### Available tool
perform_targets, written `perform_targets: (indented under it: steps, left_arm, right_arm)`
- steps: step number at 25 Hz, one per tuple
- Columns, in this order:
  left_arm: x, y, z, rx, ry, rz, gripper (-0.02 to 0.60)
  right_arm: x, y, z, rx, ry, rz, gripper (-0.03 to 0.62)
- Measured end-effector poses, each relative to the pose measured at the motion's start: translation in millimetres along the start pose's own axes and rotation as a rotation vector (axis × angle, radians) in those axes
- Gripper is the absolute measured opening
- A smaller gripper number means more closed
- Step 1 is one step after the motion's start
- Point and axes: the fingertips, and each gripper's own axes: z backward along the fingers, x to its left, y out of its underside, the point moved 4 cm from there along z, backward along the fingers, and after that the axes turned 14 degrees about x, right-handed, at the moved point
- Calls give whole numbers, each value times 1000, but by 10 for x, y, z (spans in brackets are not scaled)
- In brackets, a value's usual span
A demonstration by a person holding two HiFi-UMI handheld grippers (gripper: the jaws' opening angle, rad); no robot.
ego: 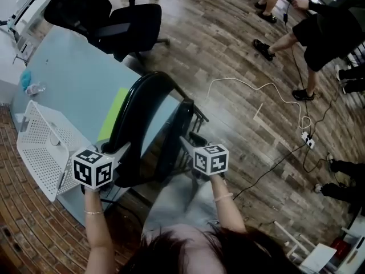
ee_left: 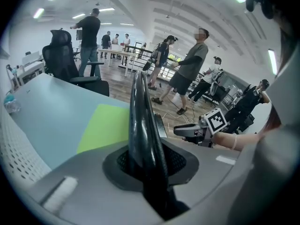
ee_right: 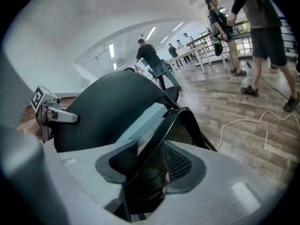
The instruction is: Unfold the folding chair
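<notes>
I'm looking steeply down on the folding chair (ego: 149, 131). It is folded nearly flat and stands on edge between my two hands, right against the near edge of the pale blue table (ego: 68, 79).

My left gripper (ee_left: 150, 162) is clamped on the chair's backrest (ee_left: 140, 116). In the left gripper view the glossy black rim runs straight up out of the jaws, and both pads sit tight against it.

My right gripper (ee_right: 151, 167) is on the other side, at the seat (ee_right: 164, 132). Its jaws are spread, and the thin black edge of the seat passes slantwise between them. That edge lies close to the right-hand pad. The left-hand pad stands clear of it, with a strip of table showing in the gap, so I read this as no grip.

From the head view the two grippers are level with each other, left on the curved backrest and right on the flat seat panel, with only a narrow wedge between the two panels.

On the table beyond the chair lies a yellow-green sheet (ego: 114, 112), and a white perforated basket (ego: 40, 147) is at the near-left corner. A black office chair (ego: 128, 24) stands past the table. A white cable (ego: 251, 87) trails across the wooden floor (ego: 228, 44), where several people are standing.
</notes>
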Motion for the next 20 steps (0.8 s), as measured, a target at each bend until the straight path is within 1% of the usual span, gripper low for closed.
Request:
perform_targets:
  steps: [8, 20]
  left_arm:
    - [2, 10, 0, 15, 12, 7, 77]
    - [1, 20, -7, 29, 22, 10, 74]
  right_arm:
    - [-9, 82, -176, 31, -36, -30, 173]
    - [-77, 181, -464, 78, -98, -105, 178]
